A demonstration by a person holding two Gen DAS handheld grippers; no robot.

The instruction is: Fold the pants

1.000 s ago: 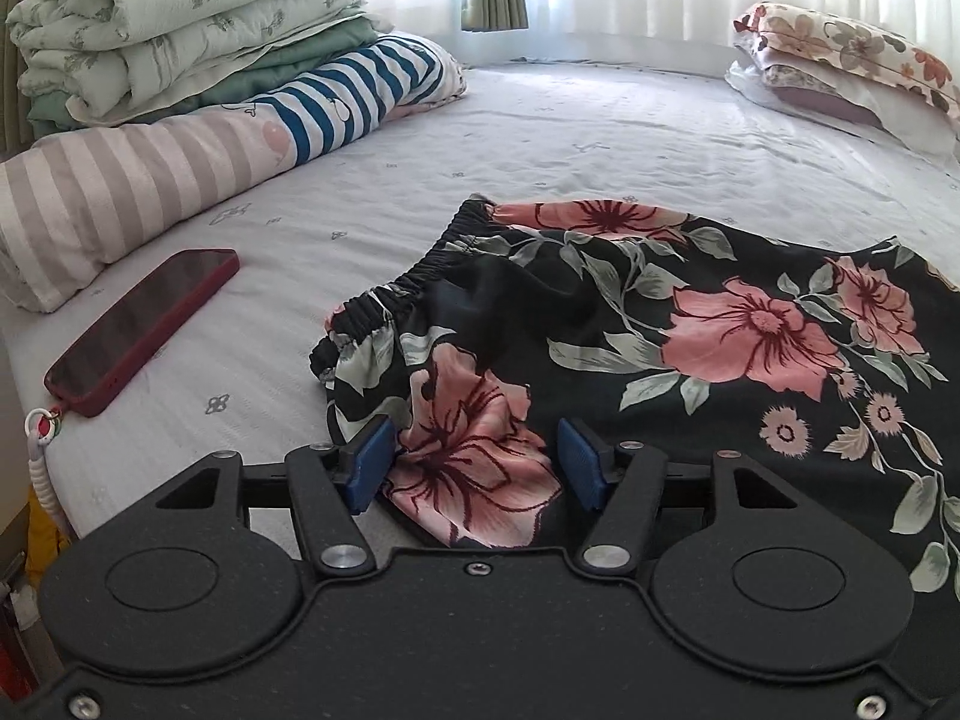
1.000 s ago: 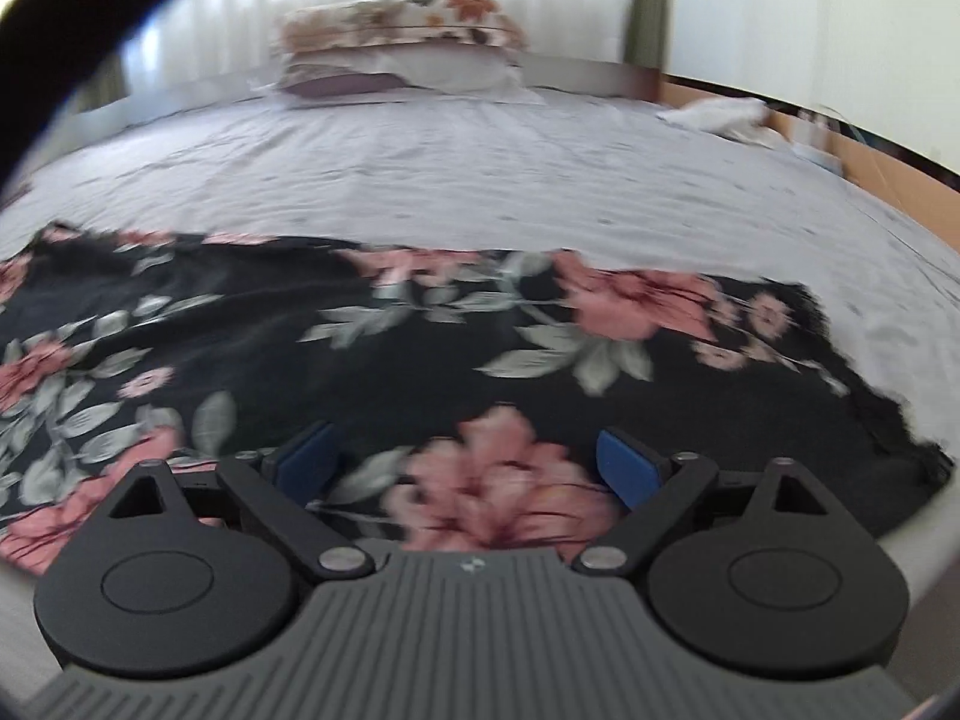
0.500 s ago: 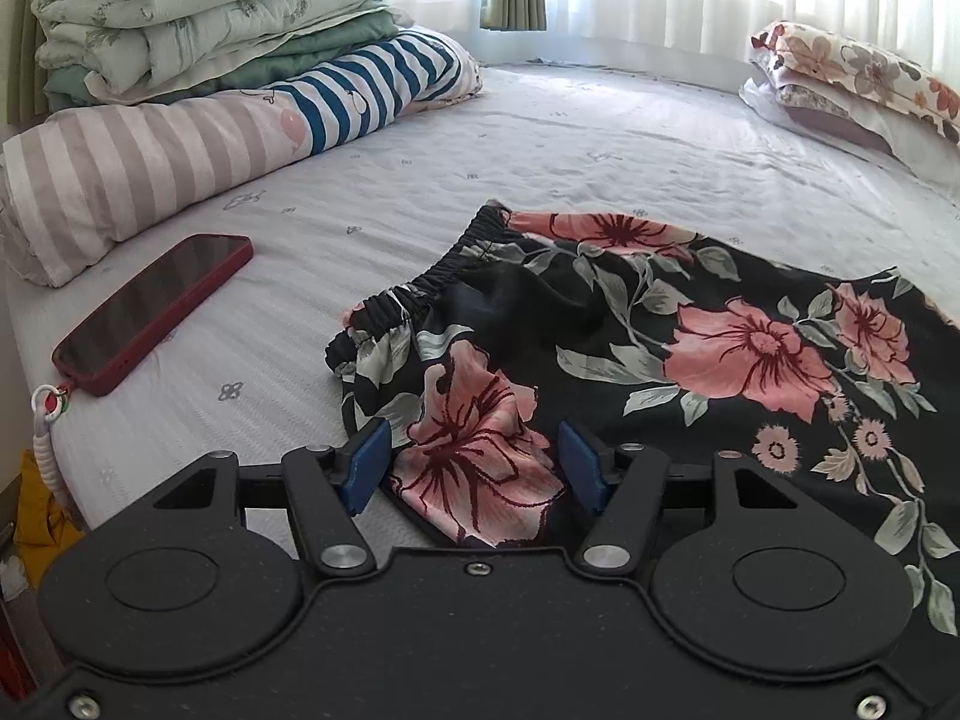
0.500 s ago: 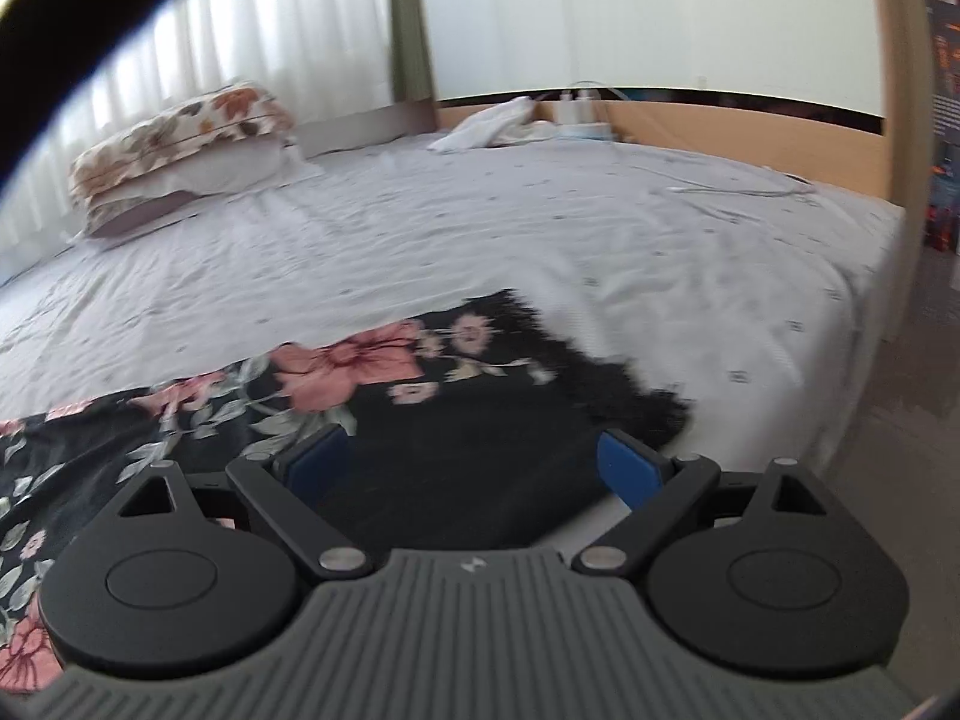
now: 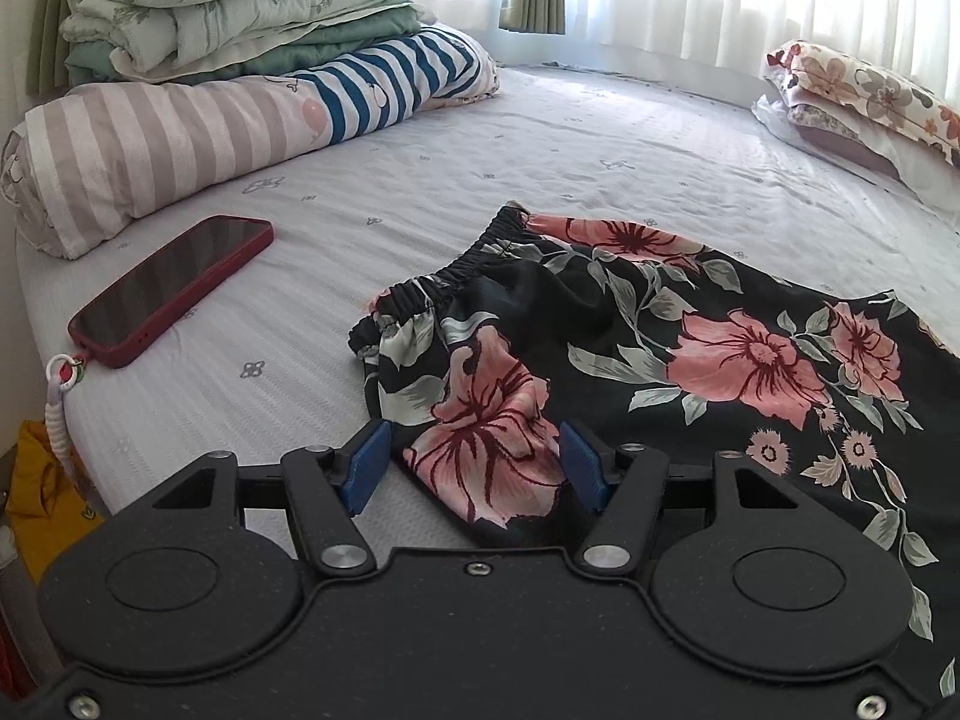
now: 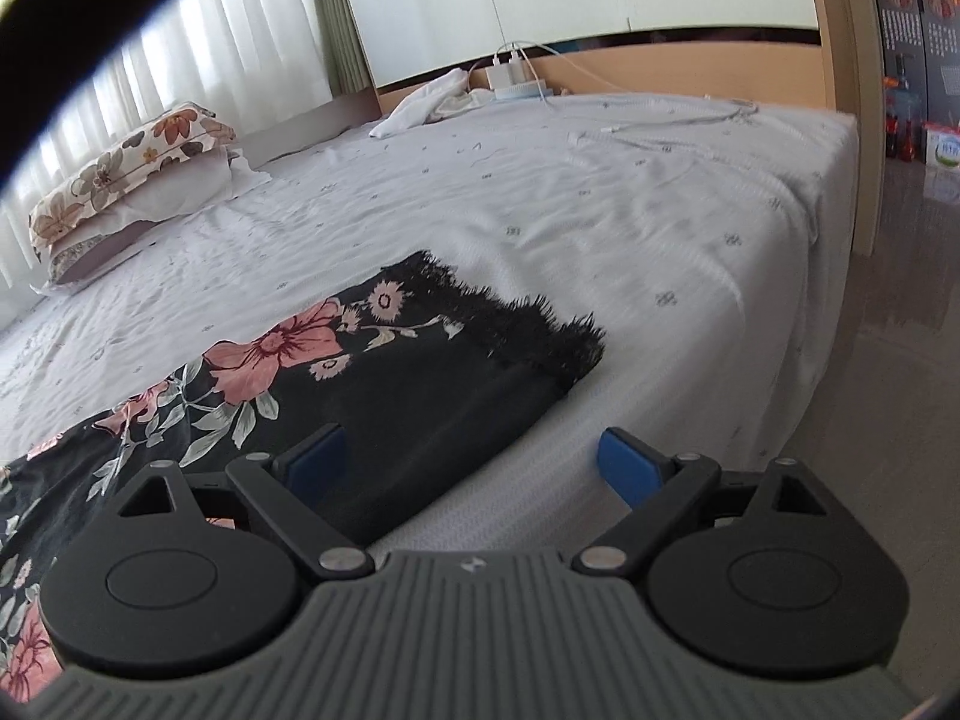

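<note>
While the floral pants (image 5: 690, 354) lie spread along the bed's (image 5: 540, 150) near edge, apparently unfolded, the left claw (image 5: 474, 459) gapes around the waistband corner and the right claw (image 6: 474, 468) gapes over the hem; every fold seemingly remains.

The bed (image 5: 540, 138) is covered with a pale sheet printed with tiny motifs. Floral pants (image 5: 690, 348) are spread flat along the near edge, fringed hem (image 6: 528, 324) toward the foot. A red phone (image 5: 171, 288) is laid near the corner, just beside a striped rolled blanket (image 5: 138, 150) with folded quilts (image 5: 228, 6) stacked on it. Flowered pillows (image 6: 132, 180) are piled at the far side, and a white cloth (image 6: 432, 99) and a cable (image 6: 666, 126) are left by the far end.
</note>
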